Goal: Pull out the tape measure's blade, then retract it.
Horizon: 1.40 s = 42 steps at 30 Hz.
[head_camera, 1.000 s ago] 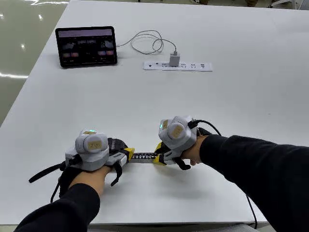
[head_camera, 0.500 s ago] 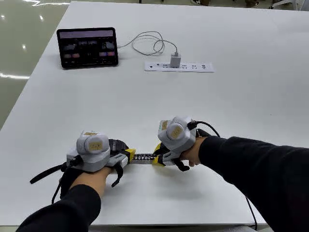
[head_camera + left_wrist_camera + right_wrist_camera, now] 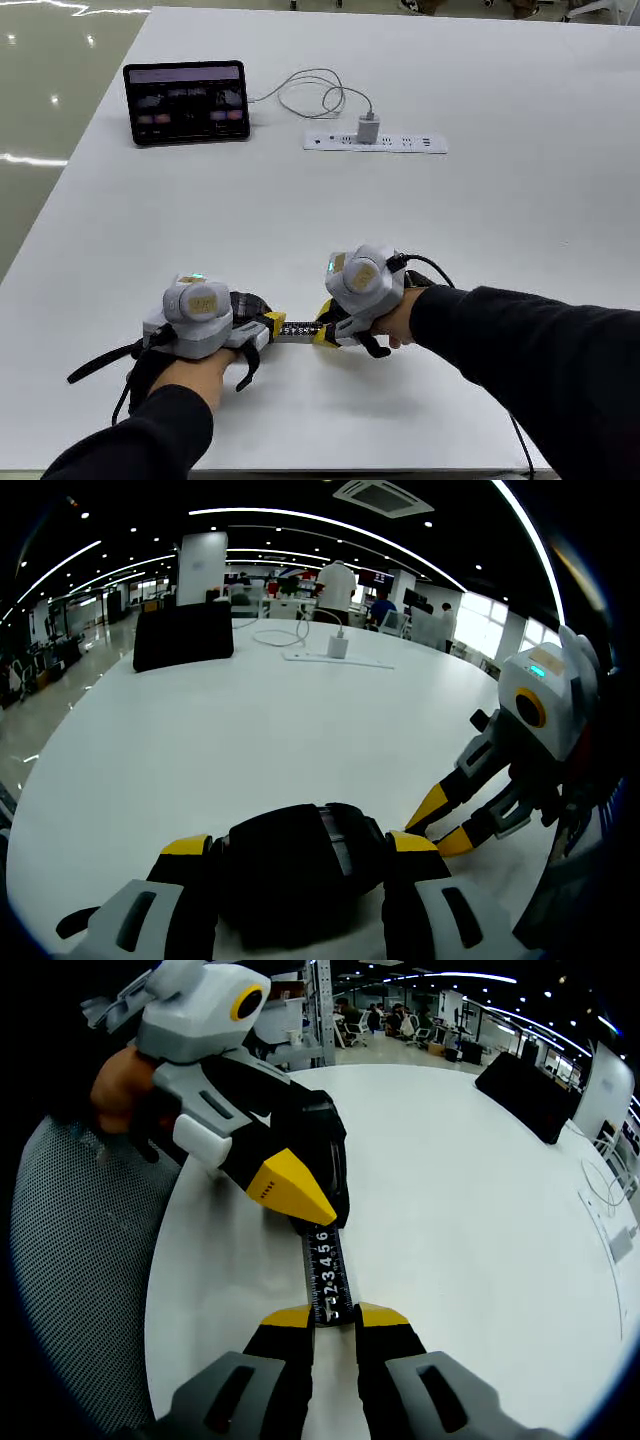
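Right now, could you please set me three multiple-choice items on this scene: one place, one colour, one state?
1. Where on the table is the tablet? A far left; B near right; C centre.
2. Fingertips colour? A red; B yellow; C blue.
3. The tape measure's blade? A retracted; B partly out; C detached.
1 A: it stands by the far left edge. 2 B: yellow tips in both gripper views. 3 B: it spans from the case in the left hand-held gripper to the right hand-held gripper.
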Each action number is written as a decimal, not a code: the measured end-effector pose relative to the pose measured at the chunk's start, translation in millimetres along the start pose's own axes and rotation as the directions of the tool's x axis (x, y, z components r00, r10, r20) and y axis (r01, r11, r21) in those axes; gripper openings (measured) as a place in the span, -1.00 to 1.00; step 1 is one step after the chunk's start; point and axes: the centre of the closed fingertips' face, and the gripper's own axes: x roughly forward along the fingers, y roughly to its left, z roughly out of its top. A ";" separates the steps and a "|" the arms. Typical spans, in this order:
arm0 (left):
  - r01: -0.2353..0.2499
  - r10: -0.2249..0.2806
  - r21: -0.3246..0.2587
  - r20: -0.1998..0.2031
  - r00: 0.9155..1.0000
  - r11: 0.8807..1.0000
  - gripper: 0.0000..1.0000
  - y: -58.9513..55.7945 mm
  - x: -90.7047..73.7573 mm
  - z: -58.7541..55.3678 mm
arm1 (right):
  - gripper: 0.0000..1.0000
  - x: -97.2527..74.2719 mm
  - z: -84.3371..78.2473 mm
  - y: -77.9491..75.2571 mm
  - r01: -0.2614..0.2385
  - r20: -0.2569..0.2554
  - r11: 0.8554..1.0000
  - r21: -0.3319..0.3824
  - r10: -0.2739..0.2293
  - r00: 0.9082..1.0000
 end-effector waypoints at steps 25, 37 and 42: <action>0.001 -0.001 -0.018 0.002 1.000 1.000 0.26 1.3 -0.9 0.5 | -0.78 7.8 13.4 1.8 -0.015 0.027 1.000 0.007 0.015 1.000; 0.005 -0.005 -0.024 0.002 1.000 1.000 0.26 1.2 -0.8 0.3 | -0.78 12.9 19.6 2.3 -0.018 0.039 1.000 0.004 0.018 0.999; 0.006 -0.006 -0.024 0.002 1.000 1.000 0.26 1.1 -0.3 0.4 | -0.78 14.7 22.4 2.9 -0.018 0.044 1.000 0.007 0.018 0.999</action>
